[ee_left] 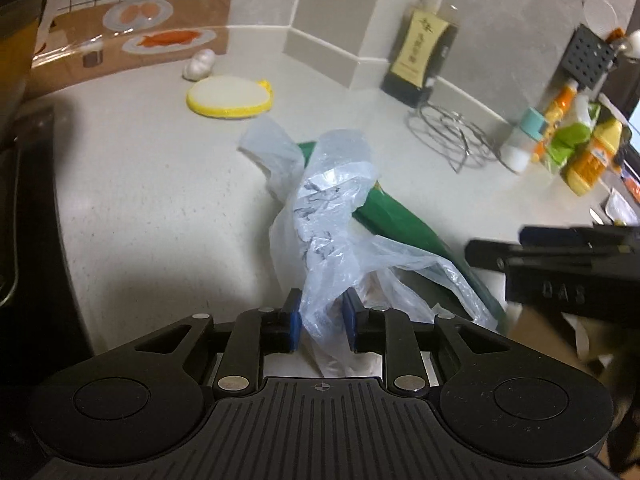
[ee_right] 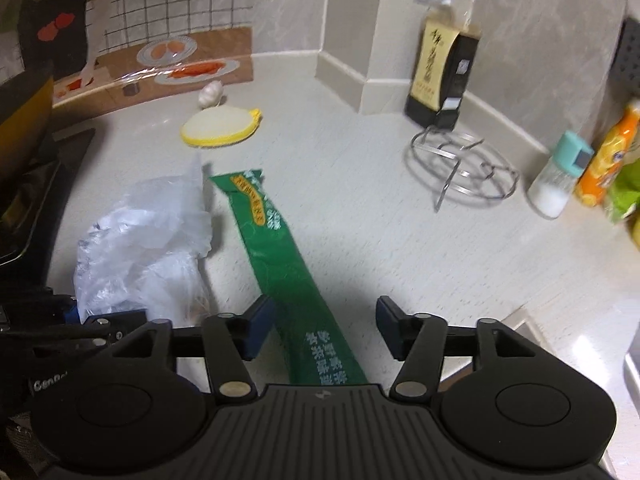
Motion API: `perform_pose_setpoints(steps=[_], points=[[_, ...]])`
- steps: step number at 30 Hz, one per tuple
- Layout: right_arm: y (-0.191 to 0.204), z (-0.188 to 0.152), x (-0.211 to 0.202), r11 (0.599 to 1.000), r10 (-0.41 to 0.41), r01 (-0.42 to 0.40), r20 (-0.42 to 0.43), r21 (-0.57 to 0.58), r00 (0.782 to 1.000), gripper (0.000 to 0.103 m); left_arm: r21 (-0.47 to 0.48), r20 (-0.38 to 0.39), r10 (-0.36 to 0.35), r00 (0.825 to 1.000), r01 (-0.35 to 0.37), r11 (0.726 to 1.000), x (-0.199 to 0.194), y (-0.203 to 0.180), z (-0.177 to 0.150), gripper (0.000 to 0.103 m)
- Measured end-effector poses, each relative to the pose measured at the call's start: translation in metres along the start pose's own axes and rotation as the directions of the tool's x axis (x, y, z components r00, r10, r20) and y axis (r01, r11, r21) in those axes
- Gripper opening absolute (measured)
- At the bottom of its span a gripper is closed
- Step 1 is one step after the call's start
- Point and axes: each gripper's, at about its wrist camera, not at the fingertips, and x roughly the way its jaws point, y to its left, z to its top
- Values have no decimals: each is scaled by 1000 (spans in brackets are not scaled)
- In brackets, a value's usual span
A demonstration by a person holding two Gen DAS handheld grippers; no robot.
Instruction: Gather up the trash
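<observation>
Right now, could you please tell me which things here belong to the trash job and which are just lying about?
For the job: plastic bag, held in the left gripper; green wrapper; right gripper, open.

Lying about: sponge, garlic, sauce bottle, wire rack, salt shaker.

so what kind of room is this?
Most likely a home kitchen counter: a dark sauce bottle against the tiled wall, a wire trivet, and a salt shaker beside condiment bottles.
</observation>
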Motion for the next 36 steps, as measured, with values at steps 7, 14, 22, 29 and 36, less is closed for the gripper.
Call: perform_pose_setpoints(steps=[7,14,22,29,36], points=[[10,-1,-5,999,-16,16,12,39,1000,60,59,-8,-29,1000,29,998,16,-6,14,25],[-1,-3,-13,994,-90,88,20,69,996,60,126,-12,-46,999,47,991,20,-16,11,26],[-15,-7,-8,983,-97,99,-18,157,995,60,94,-4,-30,1000,30,995,12,0,8,27],[-14,-7,2,980,-72,76,-26,181,997,60,40,2,47,999,-47,998,-6,25,3,25],[-3,-4,12,979,-10,20,-48,202,999,60,-4,2,6,1000,-6,1000,-3,30,4,25]])
